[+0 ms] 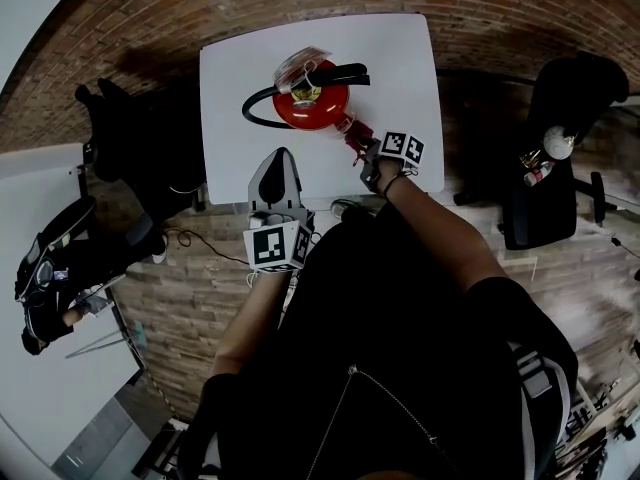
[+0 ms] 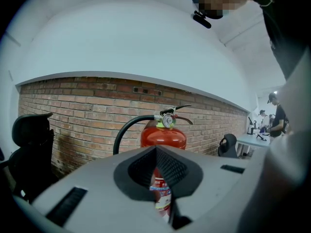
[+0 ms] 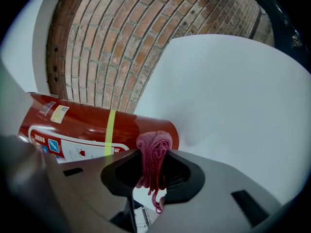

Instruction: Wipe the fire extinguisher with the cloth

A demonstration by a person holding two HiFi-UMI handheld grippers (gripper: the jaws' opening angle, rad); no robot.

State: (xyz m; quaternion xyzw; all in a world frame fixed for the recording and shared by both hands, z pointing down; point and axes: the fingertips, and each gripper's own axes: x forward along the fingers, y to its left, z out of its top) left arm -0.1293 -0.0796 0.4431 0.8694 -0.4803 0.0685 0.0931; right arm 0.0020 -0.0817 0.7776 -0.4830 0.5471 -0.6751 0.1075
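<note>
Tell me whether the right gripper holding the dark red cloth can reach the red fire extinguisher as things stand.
Probably yes. The right gripper, shut on the crumpled dark red cloth, sits close beside the red metal fire extinguisher standing on the white table, with nothing between them.

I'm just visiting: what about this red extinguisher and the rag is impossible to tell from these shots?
- The gauge reading: too small in the left gripper view.
- Lower body of the fire extinguisher and end of the hose: covered by the left gripper in its own view.
- Print on the label: blurred, partly cut off by the right gripper.
- Whether the cloth touches the fire extinguisher: they only overlap; head view too small.
</note>
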